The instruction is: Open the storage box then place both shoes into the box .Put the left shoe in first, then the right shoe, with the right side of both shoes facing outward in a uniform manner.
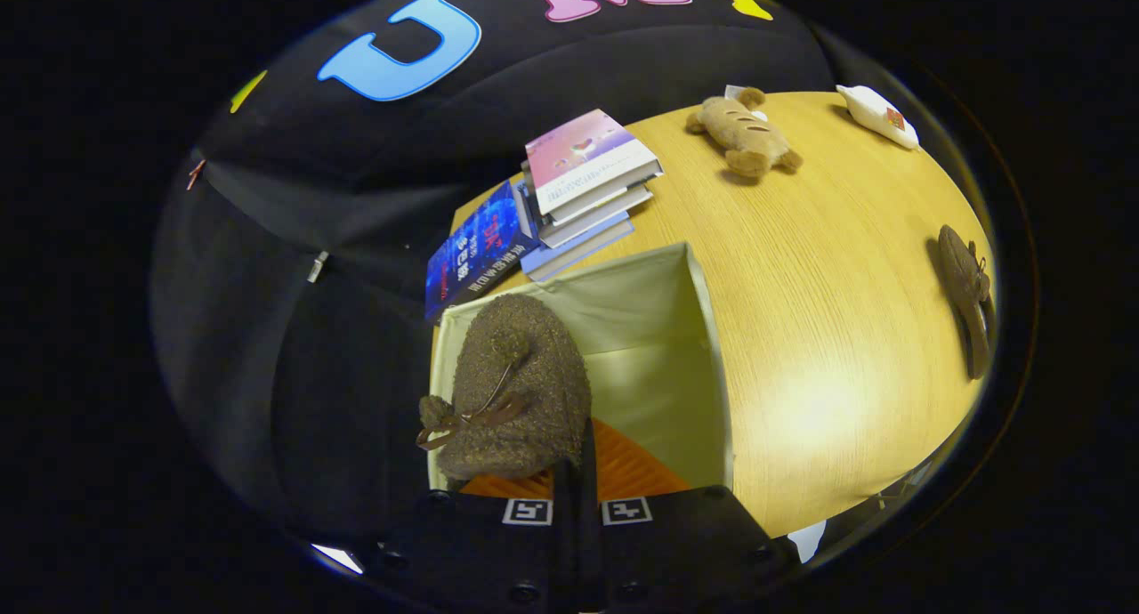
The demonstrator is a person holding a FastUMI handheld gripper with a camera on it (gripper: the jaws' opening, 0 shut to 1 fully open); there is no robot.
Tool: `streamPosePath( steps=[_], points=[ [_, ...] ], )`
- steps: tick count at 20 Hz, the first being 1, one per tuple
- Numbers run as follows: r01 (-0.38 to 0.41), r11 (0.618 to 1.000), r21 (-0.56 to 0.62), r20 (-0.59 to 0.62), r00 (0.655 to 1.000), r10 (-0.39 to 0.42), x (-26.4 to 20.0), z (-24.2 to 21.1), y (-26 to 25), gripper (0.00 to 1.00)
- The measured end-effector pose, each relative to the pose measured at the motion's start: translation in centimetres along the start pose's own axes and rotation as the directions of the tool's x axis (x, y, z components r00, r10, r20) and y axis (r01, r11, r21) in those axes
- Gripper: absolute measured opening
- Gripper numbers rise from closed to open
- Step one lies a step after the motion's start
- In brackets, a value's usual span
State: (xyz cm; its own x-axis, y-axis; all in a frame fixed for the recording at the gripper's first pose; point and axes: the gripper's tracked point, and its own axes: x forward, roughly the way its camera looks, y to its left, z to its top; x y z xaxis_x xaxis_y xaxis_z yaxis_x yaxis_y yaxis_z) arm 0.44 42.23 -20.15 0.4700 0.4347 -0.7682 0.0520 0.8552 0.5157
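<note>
Wooden tabletop (801, 329), pale and grained, set against the booth's black cloth wall. One storage box (703, 329) stands open at the table's near corner, with cream fabric walls and an orange ribbed insert visible at its bottom. Two brown fuzzy shoes are present. One shoe (516, 383), with a thin brown lace bow, is at the box's left side, just ahead of the fingers; its heel end meets the fingertips. The second shoe (965, 294) lies on the bare table well apart from the box, to the right. The gripper (577, 472) points into the box; its two fingers are pressed close together with only a narrow slit between them, and whether they pinch the shoe's edge cannot be told. Beyond the box sits one stack of books (587, 187), with one blue book (476, 254) leaning beside it. One plush toy (743, 133) and one small white packet (876, 114) lie at the table's far edge.
</note>
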Motion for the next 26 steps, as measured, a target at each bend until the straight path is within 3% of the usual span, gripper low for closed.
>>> streamPosePath(
  steps=[6,8,10,14,18,20,23,26],
  points=[
    [0.082,0.997,-0.009,-0.039,0.996,-0.082,3.2,-2.0,-0.1,0.07],
    [0.079,0.997,-0.011,-0.049,0.996,-0.079,3.9,-2.6,0.4,0.14],
    [0.049,0.997,-0.053,-0.076,0.996,-0.053,4.1,-4.1,1.2,0.34],
    [-0.054,0.980,-0.191,-0.136,0.990,0.028,2.0,-6.2,2.3,0.96],
    [-0.171,0.958,-0.230,-0.095,0.984,0.152,-3.4,-4.1,2.9,0.98],
    [-0.176,0.934,-0.310,-0.039,0.984,0.172,-6.5,-1.8,0.7,0.99],
    [-0.137,0.897,-0.420,0.058,0.982,0.177,-11.3,1.9,-4.6,0.99],
    [-0.043,0.874,-0.483,0.145,0.981,0.129,-15.2,5.5,-12.5,0.99]
  ],
)
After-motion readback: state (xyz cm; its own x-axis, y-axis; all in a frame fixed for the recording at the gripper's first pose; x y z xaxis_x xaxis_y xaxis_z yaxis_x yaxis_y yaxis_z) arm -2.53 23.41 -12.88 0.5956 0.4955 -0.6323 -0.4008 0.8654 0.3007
